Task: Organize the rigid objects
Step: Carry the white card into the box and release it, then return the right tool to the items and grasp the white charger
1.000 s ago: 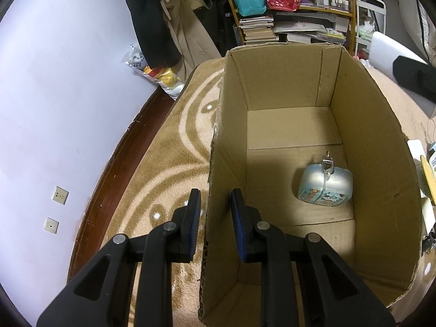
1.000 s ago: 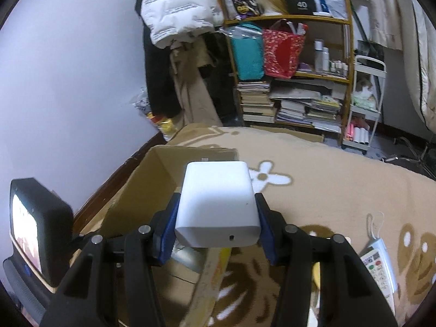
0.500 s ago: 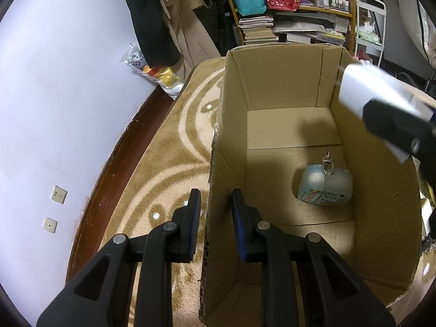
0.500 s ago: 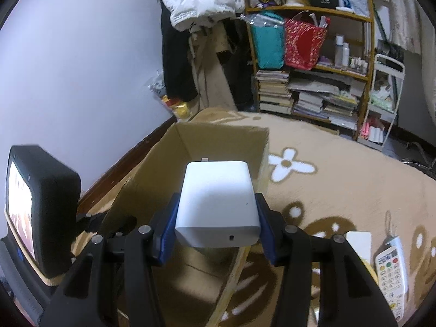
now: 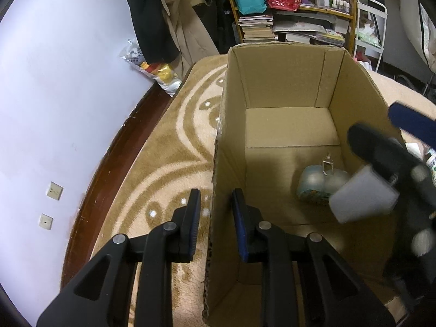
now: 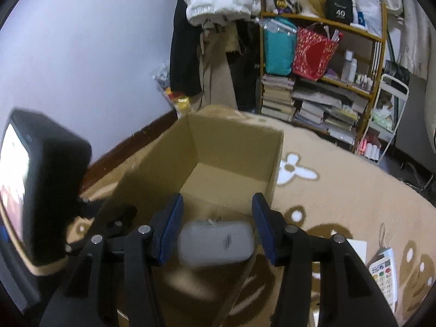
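An open cardboard box (image 5: 286,81) stands on the carpet. My left gripper (image 5: 216,204) is open and straddles the box's left wall, with a small gap on each side. On the box floor lies a pale blue pouch (image 5: 313,185) with a metal clip. My right gripper (image 6: 218,204) is open above the box (image 6: 231,147). A white rectangular block (image 6: 215,242), blurred, is loose below its jaws. In the left wrist view the white block (image 5: 362,199) hangs just beneath the right gripper's fingers (image 5: 381,158), over the pouch.
A patterned beige carpet (image 5: 169,147) lies around the box, with a white wall and dark skirting to the left. A cluttered bookshelf (image 6: 321,81) and hanging coats stand behind. A remote control (image 6: 381,269) and a white card (image 6: 357,245) lie on the carpet to the right.
My right gripper moved over the box, opened and let go of the white block, which now sits lower and blurred inside the box. The left gripper has not moved.
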